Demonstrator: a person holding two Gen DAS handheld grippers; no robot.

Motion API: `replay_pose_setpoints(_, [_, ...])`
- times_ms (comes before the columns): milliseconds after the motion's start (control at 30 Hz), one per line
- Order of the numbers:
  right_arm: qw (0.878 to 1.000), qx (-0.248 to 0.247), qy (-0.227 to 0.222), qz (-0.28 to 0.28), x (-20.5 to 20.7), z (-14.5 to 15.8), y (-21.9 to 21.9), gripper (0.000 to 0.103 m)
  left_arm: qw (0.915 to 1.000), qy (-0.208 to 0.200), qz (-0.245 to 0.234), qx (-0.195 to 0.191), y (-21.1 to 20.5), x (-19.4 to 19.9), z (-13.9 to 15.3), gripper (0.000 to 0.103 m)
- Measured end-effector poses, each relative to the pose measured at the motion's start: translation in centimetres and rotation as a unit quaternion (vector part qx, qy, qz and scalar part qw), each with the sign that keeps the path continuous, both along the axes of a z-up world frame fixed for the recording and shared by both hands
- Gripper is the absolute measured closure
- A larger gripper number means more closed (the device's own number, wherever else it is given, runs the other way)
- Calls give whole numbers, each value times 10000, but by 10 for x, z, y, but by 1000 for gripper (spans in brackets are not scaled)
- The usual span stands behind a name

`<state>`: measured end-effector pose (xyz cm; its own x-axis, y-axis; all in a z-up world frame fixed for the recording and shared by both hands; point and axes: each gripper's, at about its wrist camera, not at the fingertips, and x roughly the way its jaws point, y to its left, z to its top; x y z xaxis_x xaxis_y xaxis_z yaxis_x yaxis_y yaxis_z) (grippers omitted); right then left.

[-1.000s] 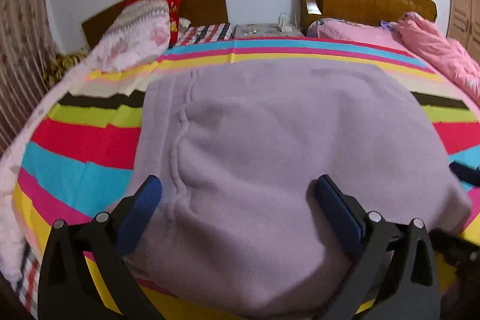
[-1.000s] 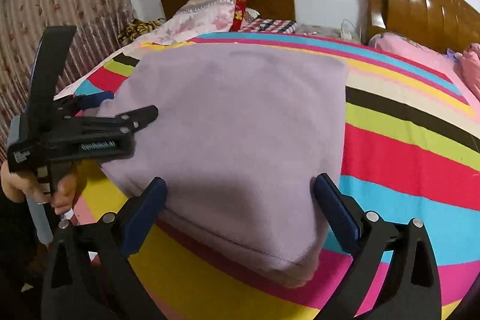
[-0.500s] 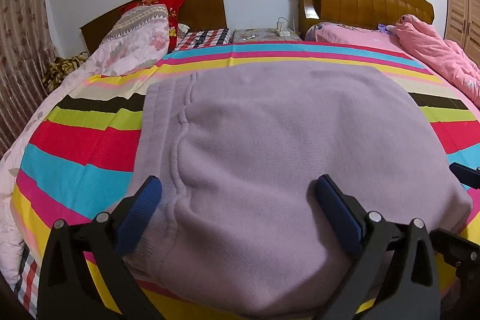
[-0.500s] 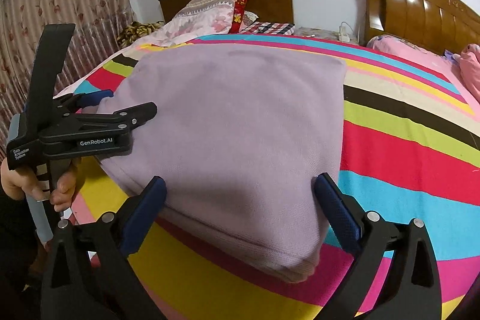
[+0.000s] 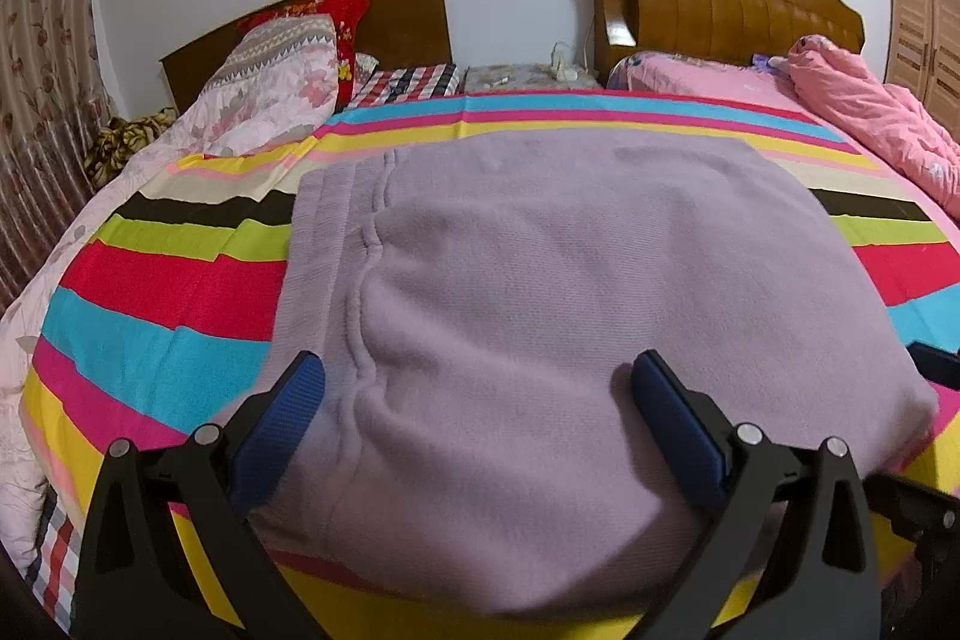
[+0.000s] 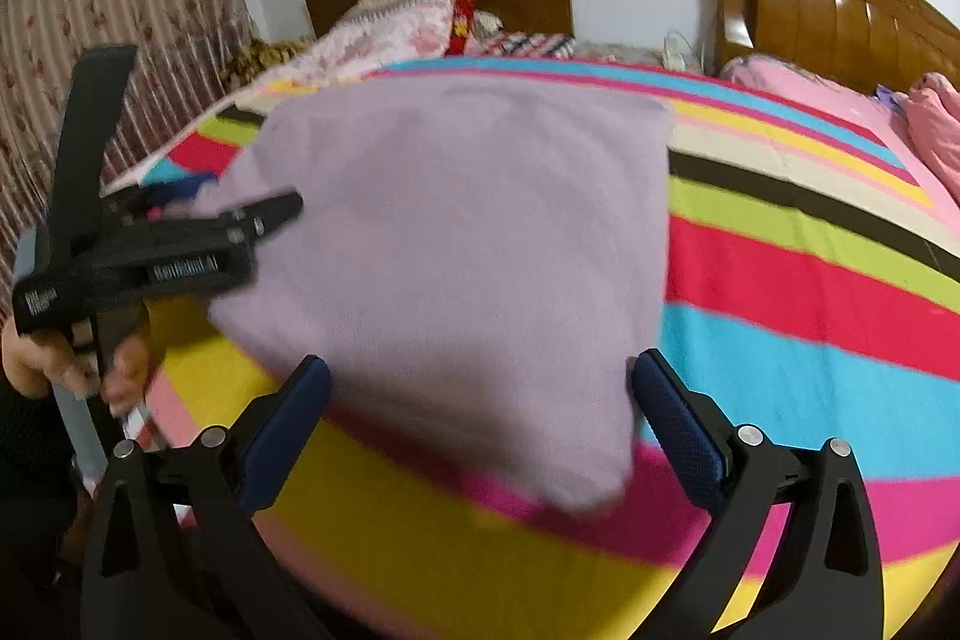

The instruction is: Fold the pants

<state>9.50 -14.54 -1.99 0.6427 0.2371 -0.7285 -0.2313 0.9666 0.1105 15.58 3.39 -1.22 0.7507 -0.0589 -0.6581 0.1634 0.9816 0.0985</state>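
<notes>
Striped bedspread under folded lilac pants; left hand-held gripper and right hand-held gripper both spread wide, empty.

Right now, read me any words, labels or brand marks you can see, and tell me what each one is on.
White lettering along the side of the left gripper, seen from the right wrist camera: too motion-blurred to read.
Small white mark at that gripper's rear end: blurred, unreadable.
Lilac pants, striped bedspread, right gripper: no text visible.
</notes>
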Motion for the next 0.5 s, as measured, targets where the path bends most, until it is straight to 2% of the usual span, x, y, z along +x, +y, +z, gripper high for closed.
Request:
replay_pose_setpoints(67, [9998,-45,141,-101,-15,-5,-4,5,9998,-209,-14,58,1,-18,3,1])
replay_pose_setpoints(133, [9992,356,83,-133,-32,-7,-12,5,9991,-422,80,-46,3,-40,10,2])
replay_pose_setpoints(200, [9985,536,-55,-129,-50,-6,-15,5,9984,-459,147,-279,5,-63,14,2])
replay_pose_setpoints(300, [9975,350,-609,-57,-65,8,-10,5,9971,-534,209,-509,9,-92,15,2])
replay_pose_setpoints(500, [9852,272,-1690,-133,-85,34,-3,5,9939,-1039,340,-110,-3,-132,18,2])
